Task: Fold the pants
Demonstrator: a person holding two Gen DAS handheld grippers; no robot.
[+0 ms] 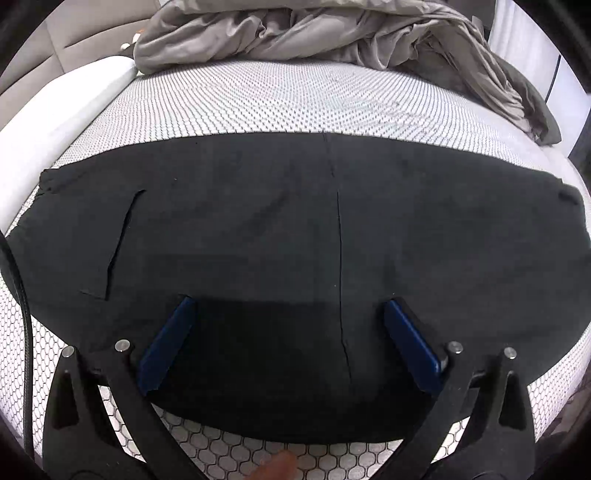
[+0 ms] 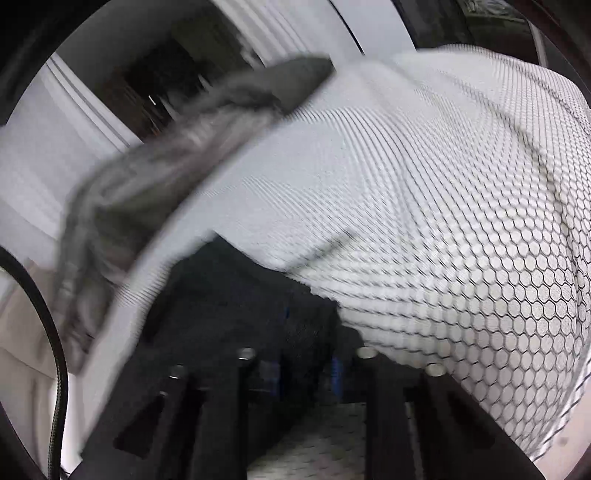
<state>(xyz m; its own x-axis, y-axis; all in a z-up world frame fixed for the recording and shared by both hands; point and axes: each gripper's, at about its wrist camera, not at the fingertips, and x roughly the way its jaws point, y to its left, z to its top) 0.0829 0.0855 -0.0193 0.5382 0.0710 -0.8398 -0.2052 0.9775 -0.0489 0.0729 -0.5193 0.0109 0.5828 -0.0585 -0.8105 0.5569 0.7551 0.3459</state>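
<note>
Black pants lie spread flat across a mattress covered in a white honeycomb-patterned fabric, filling the middle of the left wrist view from edge to edge. A centre seam runs down the cloth and a slanted pocket slit shows toward the left. Left gripper: jaws wide apart, the two blue pads splayed out over the near part of the pants, nothing pinched between them; whether the tips rest on the cloth or hover just above it cannot be told. A fingertip shows at the bottom edge of that view, under the gripper body. A rumpled grey blanket is heaped at the far side of the mattress, well apart from the pants, with a white pillow at the left. Right wrist view is motion-blurred and tilted. Right gripper: jaws drawn close together, with dark cloth of the pants bunched between the blue pads, so it appears clamped on an edge of the garment. Beyond it the honeycomb cover rises in wrinkles, and the grey blanket runs along its far edge.
</note>
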